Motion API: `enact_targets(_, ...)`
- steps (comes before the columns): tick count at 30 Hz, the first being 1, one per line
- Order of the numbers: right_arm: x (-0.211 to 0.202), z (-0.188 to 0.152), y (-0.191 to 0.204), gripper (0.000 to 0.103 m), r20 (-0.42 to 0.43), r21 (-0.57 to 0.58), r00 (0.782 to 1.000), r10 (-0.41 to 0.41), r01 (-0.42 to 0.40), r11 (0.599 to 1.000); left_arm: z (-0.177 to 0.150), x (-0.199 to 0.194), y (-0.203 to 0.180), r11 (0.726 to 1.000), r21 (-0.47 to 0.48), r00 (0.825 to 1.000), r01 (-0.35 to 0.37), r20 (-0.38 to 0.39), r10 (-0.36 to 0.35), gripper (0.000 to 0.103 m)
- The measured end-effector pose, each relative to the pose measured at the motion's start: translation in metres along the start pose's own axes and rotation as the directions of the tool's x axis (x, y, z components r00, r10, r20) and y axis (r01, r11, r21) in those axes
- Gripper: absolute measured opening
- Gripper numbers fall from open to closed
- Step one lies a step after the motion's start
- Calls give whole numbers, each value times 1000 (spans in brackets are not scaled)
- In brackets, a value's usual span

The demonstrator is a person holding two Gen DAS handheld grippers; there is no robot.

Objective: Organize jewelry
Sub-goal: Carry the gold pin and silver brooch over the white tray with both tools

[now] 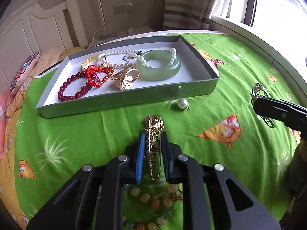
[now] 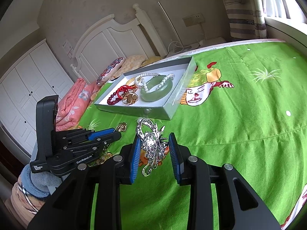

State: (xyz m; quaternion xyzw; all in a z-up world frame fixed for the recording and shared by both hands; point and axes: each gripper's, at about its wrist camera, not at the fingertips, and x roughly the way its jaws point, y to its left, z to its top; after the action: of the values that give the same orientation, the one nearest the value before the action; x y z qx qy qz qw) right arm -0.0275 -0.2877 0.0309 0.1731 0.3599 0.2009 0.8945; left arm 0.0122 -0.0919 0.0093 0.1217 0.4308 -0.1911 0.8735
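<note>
Both hand-held grippers sit low over the green bedspread (image 2: 239, 115), each with a brooch between its blue pads. Left gripper (image 1: 153, 140): its jaws stand narrow around a gold brooch (image 1: 153, 134) shaped like a big safety pin, and the pads look to be touching or nearly touching its sides; I judge it a grip just being made, though I cannot be sure it is firm. Right gripper (image 2: 154, 145): its jaws are partly closed about a silver brooch (image 2: 151, 143); a gap shows on the right pad's side, so whether it is truly clamped I cannot tell.

Going down in size: the grey tray (image 1: 122, 97) lies further up the bed, already holding a green bangle (image 1: 159, 67), a dark red bead bracelet (image 1: 74, 88), a pearl necklace (image 1: 115, 57) and gold pieces. Just beside the tray's near wall rests a loose pearl (image 1: 182, 103). Pale beads (image 1: 153, 197) lie under the left gripper's body.

To do this step well, I would squeeze the gold brooch across its long flat sides, not its ornate head, and lift straight up so the pin does not snag the cloth or drag the beads beneath. Carry it over the tray's near wall and set it in the bare white patch at the right, clear of the bangle.
</note>
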Motion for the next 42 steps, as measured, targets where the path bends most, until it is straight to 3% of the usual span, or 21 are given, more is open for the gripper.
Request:
enact_targets(19,0,-1,-1,30,7,3,1000,-4,4,1000,-8,-9,1,1000,-29,1000,-1,30,2,17)
enact_targets(25,-5,-1,11,30,27,-47,999,-47,48,998,-5,-19,3,999,-38,998,0,60,3,17)
enact_targets(42,15,65,28,30,3,-151,993,-119,118,981,33,-41,16,999,-41,990,-33,133,38,17)
